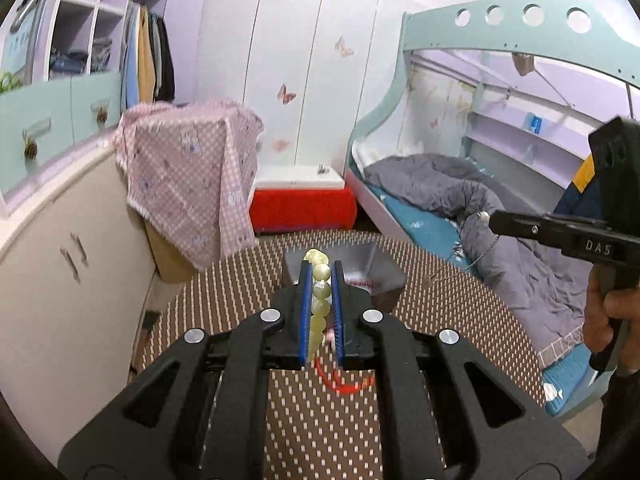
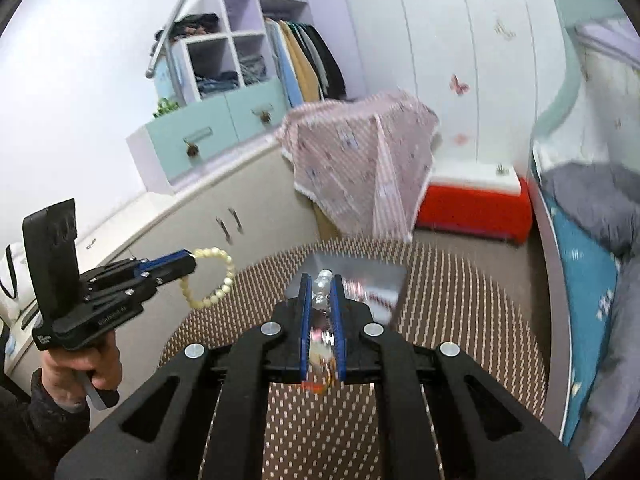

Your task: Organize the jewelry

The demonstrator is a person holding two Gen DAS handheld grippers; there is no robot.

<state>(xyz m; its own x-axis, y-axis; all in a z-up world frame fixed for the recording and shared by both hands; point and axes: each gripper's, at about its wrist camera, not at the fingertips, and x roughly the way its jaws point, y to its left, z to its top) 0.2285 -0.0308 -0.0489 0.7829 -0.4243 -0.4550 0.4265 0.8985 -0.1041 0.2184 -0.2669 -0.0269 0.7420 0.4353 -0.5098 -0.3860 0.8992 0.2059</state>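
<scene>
Clearly, "DAS" reads on the right gripper (image 2: 321, 280), its fingers clamped on a pearl necklace (image 2: 322, 282); the left gripper (image 1: 320, 276) pinches a yellow bead bracelet (image 1: 319, 292) above the table (image 1: 240, 280), near the silver box (image 1: 376, 272).

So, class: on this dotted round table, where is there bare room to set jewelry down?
Bare patches of the table: left of the silver box, toward the cabinets, and the near side below both tools. Crowded: the middle, around the box and the red string.

Box (image 1: 352, 268) on table (image 1: 248, 280) — bed (image 1: 424, 224) rightward
</scene>
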